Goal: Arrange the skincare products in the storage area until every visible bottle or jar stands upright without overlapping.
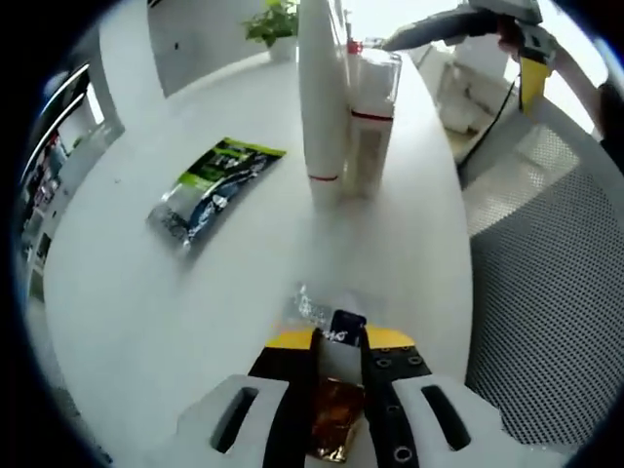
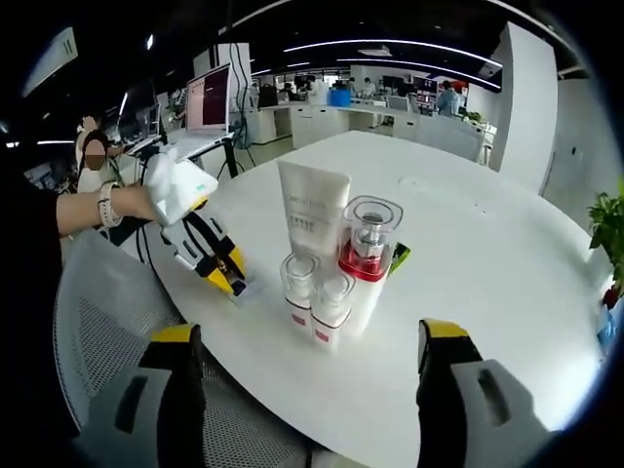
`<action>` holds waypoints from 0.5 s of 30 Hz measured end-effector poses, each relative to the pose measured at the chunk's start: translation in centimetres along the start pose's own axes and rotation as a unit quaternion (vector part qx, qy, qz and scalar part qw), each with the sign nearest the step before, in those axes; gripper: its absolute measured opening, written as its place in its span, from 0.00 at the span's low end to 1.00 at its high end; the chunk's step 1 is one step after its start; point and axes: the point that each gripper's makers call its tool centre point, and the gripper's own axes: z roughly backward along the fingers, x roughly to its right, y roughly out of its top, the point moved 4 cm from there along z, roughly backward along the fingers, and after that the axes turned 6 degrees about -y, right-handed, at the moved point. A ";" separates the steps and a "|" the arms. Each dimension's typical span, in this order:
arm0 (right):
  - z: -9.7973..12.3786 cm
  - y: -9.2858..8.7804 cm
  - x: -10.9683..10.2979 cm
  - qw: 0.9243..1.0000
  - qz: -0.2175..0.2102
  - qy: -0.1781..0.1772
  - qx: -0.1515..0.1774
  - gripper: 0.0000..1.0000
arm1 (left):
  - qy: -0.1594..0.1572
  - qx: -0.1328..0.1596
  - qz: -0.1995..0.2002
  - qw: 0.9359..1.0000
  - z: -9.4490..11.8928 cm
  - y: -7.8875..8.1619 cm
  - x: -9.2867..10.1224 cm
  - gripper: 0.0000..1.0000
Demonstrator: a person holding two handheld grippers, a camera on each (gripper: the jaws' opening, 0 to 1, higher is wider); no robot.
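four products stand upright together on the white table: tube, pump bottle, two small bottles. at ten o'clock, the left gripper is clamped on a small sachet. right gripper spread wide, empty. a green packet lies flat, still to sort.

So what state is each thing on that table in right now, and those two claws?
White tube: upright.
Clear-capped bottle: upright.
Two small bottles: upright, side by side.
Green sachet: lying flat.
Left claw: shut on a small amber item.
Right claw: open, holding nothing.
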 end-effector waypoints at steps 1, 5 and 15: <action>0.0 0.0 0.0 1.000 0.001 0.000 0.000 0.92 | 0.001 0.000 0.002 1.000 0.2 -0.3 -0.2 0.13; -0.1 0.2 0.0 1.000 0.004 0.001 -0.001 0.92 | 0.004 -0.006 0.007 1.000 0.9 -1.4 -0.5 0.13; -0.1 0.2 -0.2 1.000 0.006 0.002 -0.003 0.91 | 0.012 -0.021 0.018 1.000 3.0 -4.3 -1.4 0.13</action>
